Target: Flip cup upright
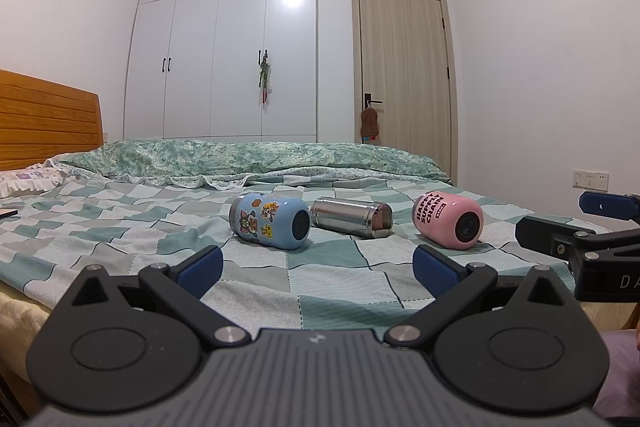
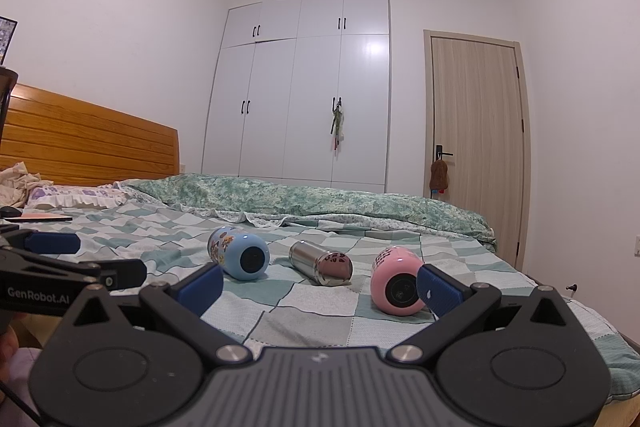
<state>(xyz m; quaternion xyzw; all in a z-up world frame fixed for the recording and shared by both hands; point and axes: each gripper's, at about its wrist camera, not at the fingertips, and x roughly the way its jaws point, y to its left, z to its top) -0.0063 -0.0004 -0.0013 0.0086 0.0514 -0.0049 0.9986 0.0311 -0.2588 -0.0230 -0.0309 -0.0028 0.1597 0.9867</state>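
Left gripper [image 1: 316, 269] and right gripper [image 2: 320, 285], jaws wide, empty, low in frame. Mid-frame, pink cup [image 2: 396, 281] lying sideways on soft bed [image 2: 304, 311]; could roll off if nudged.

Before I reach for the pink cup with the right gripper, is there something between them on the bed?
Nothing visible. The right gripper is open, and only bare checkered bedspread lies before the pink cup. The steel cup lies apart, to its left.

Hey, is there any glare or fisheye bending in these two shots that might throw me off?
Left wrist view: a lamp reflection glares on the wardrobe, the door frame bows, corners vignette dark. Right wrist view: the same glare on the wardrobe, bright ceiling light at the top edge, the steel cup mirrors its surroundings.
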